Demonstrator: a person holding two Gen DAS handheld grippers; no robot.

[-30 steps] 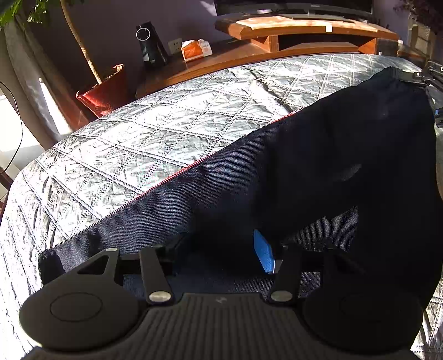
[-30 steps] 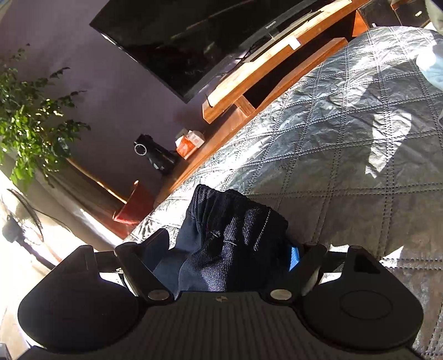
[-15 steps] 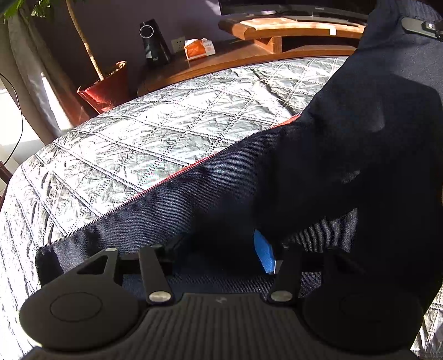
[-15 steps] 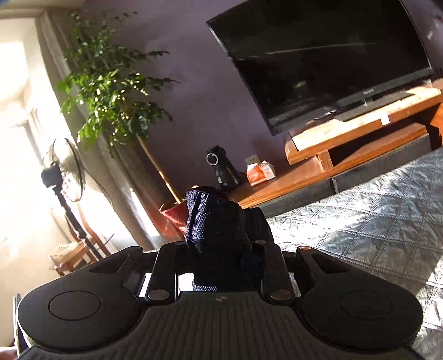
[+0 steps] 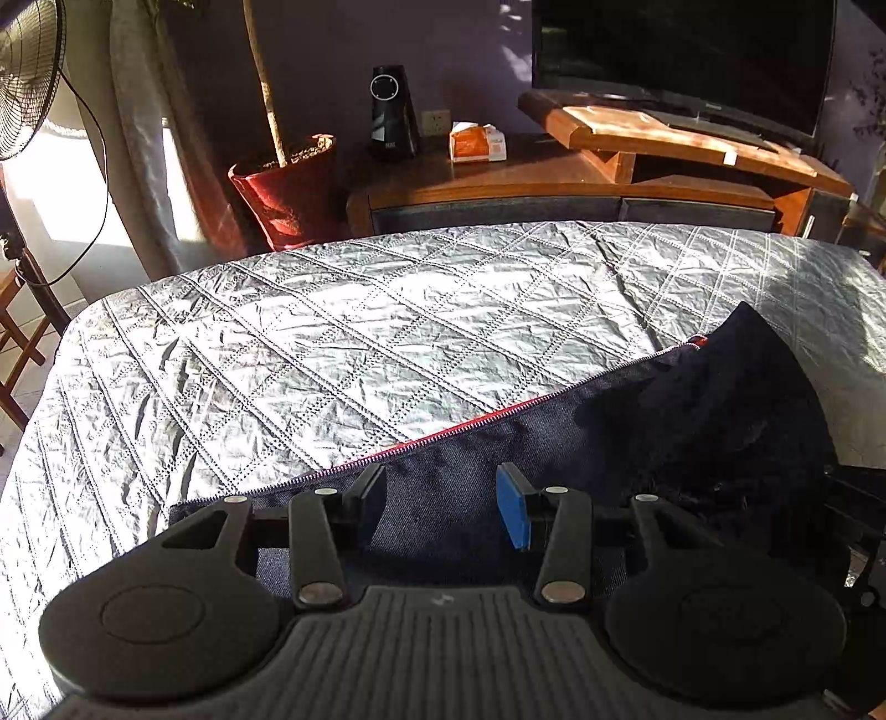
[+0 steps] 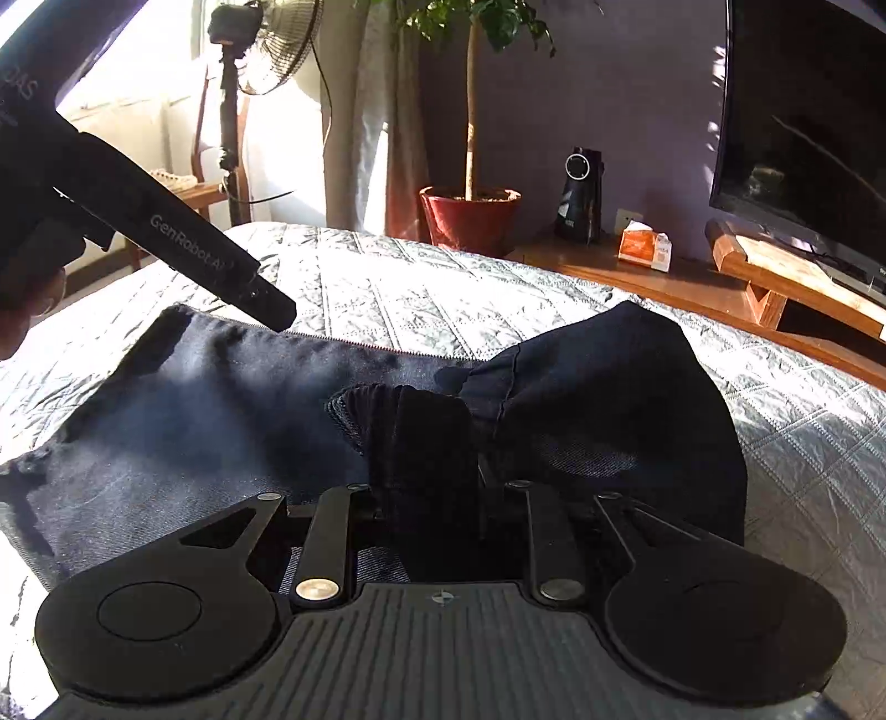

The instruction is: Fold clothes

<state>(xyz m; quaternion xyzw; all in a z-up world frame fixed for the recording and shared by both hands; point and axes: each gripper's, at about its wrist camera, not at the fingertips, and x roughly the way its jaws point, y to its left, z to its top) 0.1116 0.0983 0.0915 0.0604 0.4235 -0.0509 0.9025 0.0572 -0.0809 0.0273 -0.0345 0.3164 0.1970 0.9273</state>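
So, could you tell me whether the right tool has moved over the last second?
Yes. The right tool, shut on the dark denim garment, has swung across: the television has gone from overhead to the right edge, and the quilted bed cover now lies ahead.

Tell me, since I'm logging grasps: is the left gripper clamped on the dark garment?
No, the left gripper stands open above the dark garment, its fingers apart with nothing pinched between them.

Left wrist view sits low and close over the bed [image 5: 387, 343], looking across it toward the TV stand [image 5: 664, 144]. Right wrist view is just as low, angled leftward toward the fan [image 6: 277, 50]. Both share the dark garment [image 6: 221, 410], red pot [image 5: 288, 188] and television [image 6: 803, 111].
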